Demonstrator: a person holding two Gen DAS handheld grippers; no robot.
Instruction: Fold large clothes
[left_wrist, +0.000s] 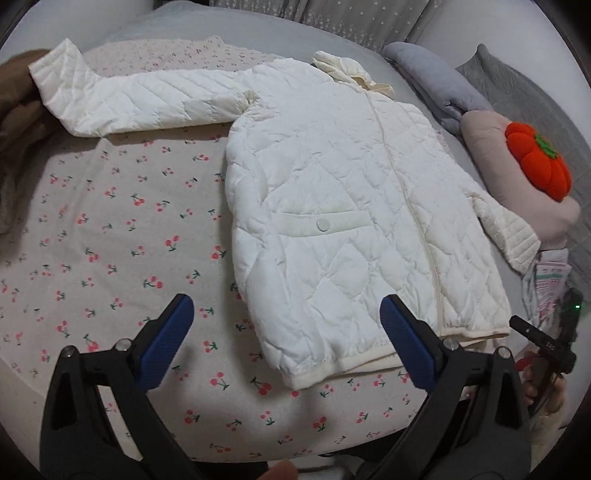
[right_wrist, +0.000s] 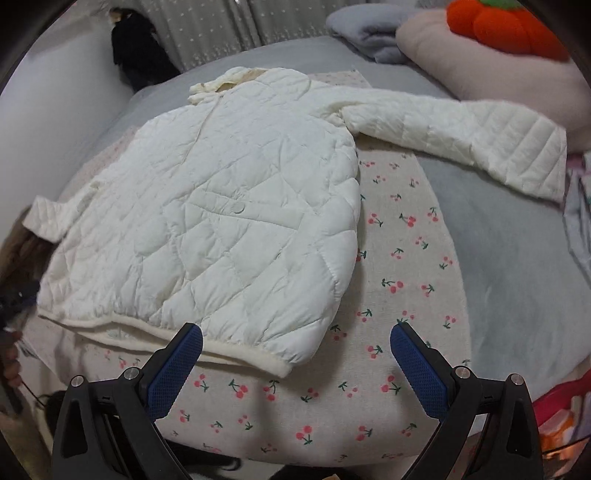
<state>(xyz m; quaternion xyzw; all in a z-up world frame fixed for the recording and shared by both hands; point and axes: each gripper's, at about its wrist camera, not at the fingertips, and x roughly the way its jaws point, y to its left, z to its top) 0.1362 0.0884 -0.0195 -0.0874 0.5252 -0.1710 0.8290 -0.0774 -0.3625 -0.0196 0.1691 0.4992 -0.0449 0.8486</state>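
A white quilted jacket (left_wrist: 332, 206) lies flat, front up, on a cherry-print sheet (left_wrist: 122, 240), with both sleeves spread outward. In the left wrist view its left sleeve (left_wrist: 140, 99) stretches to the far left, and the hem (left_wrist: 354, 365) lies near the camera. My left gripper (left_wrist: 286, 314) is open above the hem's left corner, nothing between its blue pads. In the right wrist view the jacket (right_wrist: 229, 221) fills the middle and its other sleeve (right_wrist: 461, 136) runs to the right. My right gripper (right_wrist: 295, 341) is open over the hem's right corner (right_wrist: 273, 365), holding nothing.
A pink pillow (left_wrist: 517, 170) bearing an orange plush pumpkin (left_wrist: 539, 162) lies on the right, with a folded grey blanket (left_wrist: 432, 81) behind it. Brown fabric (left_wrist: 18, 122) sits at the far left. A dark object (right_wrist: 140, 48) stands by the wall. Grey bedding (right_wrist: 509, 251) lies right of the sheet.
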